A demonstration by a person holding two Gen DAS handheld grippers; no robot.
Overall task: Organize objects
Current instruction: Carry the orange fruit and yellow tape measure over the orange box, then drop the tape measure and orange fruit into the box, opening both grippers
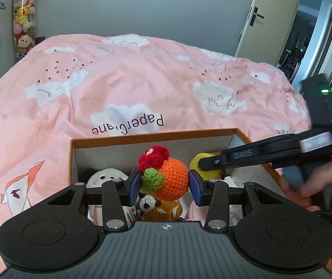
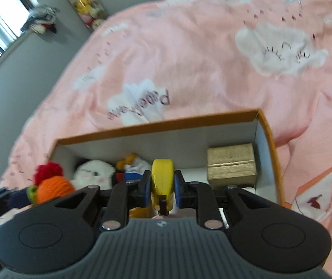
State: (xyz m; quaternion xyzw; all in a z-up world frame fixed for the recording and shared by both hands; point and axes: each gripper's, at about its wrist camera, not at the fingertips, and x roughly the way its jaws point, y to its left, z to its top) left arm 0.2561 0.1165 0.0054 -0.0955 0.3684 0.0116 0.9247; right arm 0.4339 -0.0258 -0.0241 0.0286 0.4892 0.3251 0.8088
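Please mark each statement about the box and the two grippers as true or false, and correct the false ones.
1. The left gripper holds an orange crochet toy. True.
2. The right gripper is empty. False: it is shut on a yellow object.
3. A gold box sits in the cardboard box. True.
4. The cardboard box stands on a wooden floor. False: it rests on the pink bedcover.
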